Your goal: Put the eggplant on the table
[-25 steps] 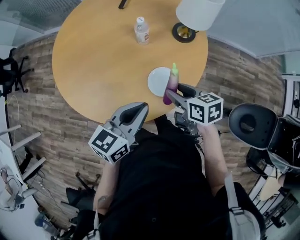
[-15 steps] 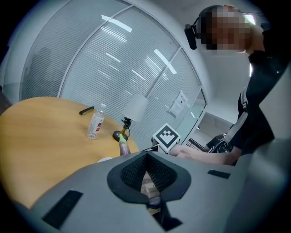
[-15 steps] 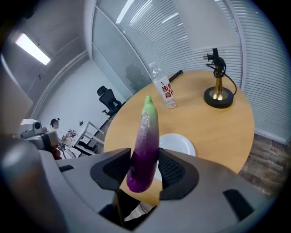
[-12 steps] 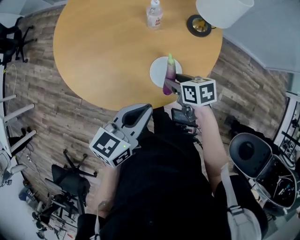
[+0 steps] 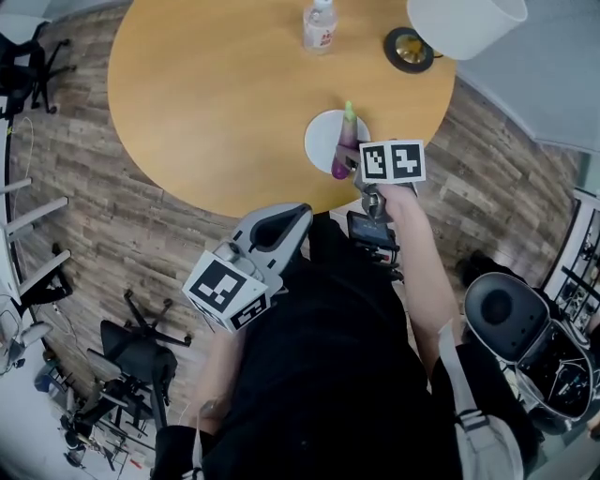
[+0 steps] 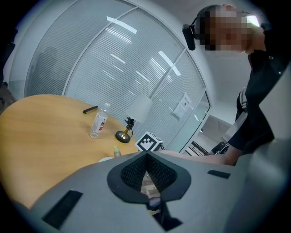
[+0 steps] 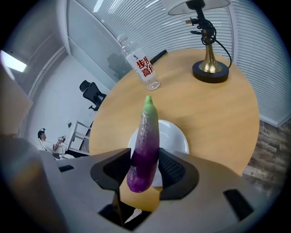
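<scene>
A purple eggplant [image 5: 344,145] with a green tip stands out of my right gripper [image 5: 349,165], whose jaws are shut on its lower half. In the right gripper view the eggplant [image 7: 144,145] is pinched between the two black pads [image 7: 172,167] and hangs over a white plate [image 7: 176,136] near the front edge of the round wooden table [image 5: 206,94]. Whether it touches the plate [image 5: 322,141] I cannot tell. My left gripper [image 5: 279,223] is held close to the person's body, off the table, with its pads [image 6: 136,170] together on nothing.
At the table's far side stand a plastic water bottle [image 5: 320,23] and a lamp with a brass base [image 5: 410,49] and white shade [image 5: 464,23]. A black pen-like thing [image 7: 157,55] lies behind the bottle. Office chairs [image 5: 141,356] [image 5: 506,314] stand on the wood-plank floor.
My right gripper has sunk with the eggplant toward the plate and tipped further down. The left gripper has hardly moved.
</scene>
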A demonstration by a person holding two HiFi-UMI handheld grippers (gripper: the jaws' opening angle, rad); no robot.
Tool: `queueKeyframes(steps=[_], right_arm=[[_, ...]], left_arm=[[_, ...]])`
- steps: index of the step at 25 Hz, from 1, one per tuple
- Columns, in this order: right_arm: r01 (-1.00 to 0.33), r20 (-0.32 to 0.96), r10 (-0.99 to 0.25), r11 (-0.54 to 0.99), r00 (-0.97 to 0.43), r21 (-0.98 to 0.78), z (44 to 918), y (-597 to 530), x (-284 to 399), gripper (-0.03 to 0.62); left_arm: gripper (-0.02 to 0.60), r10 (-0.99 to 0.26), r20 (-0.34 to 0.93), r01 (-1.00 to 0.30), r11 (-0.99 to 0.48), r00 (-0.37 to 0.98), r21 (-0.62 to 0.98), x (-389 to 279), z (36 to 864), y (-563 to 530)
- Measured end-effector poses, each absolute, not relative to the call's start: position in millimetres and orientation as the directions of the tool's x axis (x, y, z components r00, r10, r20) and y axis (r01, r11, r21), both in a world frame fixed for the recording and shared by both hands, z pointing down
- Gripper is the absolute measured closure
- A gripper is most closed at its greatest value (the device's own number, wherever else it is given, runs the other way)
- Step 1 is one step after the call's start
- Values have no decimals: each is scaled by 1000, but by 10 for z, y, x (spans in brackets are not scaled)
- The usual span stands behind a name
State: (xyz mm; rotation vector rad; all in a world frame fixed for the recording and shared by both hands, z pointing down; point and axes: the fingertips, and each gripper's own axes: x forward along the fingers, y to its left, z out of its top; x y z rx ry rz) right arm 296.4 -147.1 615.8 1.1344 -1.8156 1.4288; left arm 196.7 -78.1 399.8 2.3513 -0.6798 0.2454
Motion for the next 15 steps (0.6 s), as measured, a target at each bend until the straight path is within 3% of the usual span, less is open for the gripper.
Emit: queueKeyframes(steps=[15], right_arm=[[-865,831,-272,11,-485,-501,6407,-1487,2971,402]], left_arm=[[570,-389,352,-525,-655,851,543,2039,3954,-729]])
